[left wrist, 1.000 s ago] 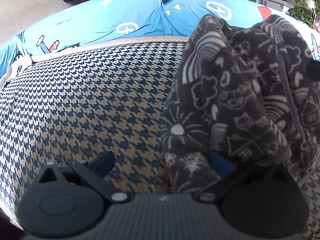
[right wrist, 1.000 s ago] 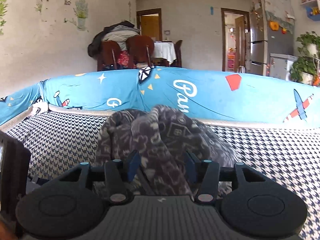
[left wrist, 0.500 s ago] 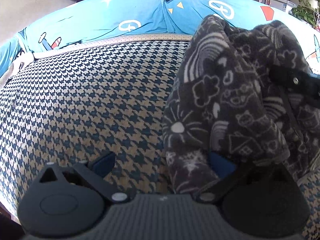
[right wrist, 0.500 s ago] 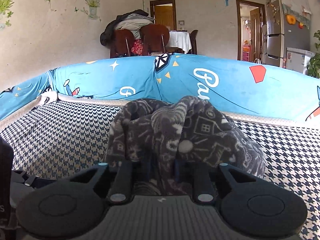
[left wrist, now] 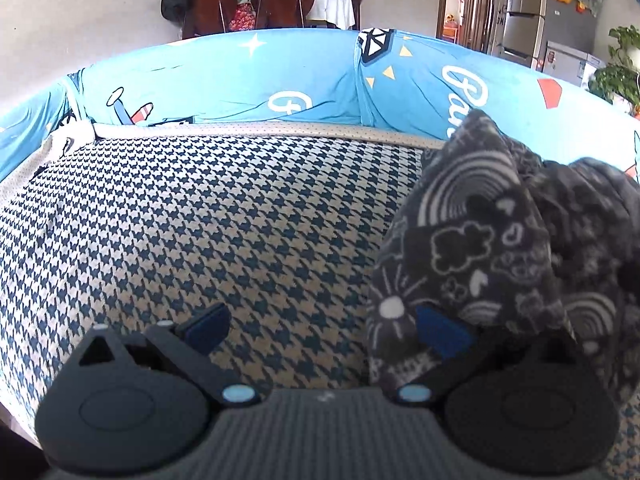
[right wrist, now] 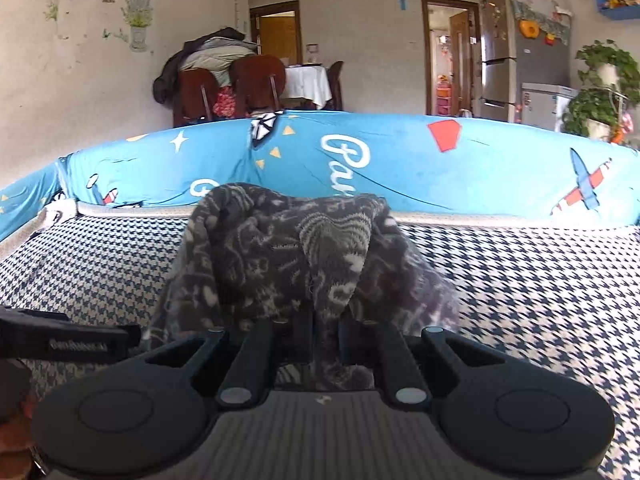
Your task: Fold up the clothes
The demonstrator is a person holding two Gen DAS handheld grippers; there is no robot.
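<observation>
A dark grey fleece garment (right wrist: 288, 256) with white doodle prints lies bunched on the houndstooth sofa seat (right wrist: 520, 280). My right gripper (right wrist: 324, 322) is at its near side, its jaws closing tight on a raised fold of the fleece that stands up between the fingers. In the left wrist view the same garment (left wrist: 480, 248) fills the right side. My left gripper (left wrist: 320, 330) is wide open just above the seat (left wrist: 200, 220). Its right blue pad (left wrist: 440, 336) overlaps the garment's left edge and its left pad (left wrist: 208, 326) is over bare cushion.
A blue printed sofa back (right wrist: 400, 160) curves behind the seat. Beyond it are wooden chairs piled with coats (right wrist: 224, 76), a fridge (right wrist: 516, 56) and potted plants (right wrist: 604, 92). Part of the left gripper's black body (right wrist: 64, 340) shows at the right wrist view's left edge.
The right gripper's jaws went from open around the fleece to shut on a fold of it. The left gripper rose and tipped up, so more of the sofa back and room shows.
</observation>
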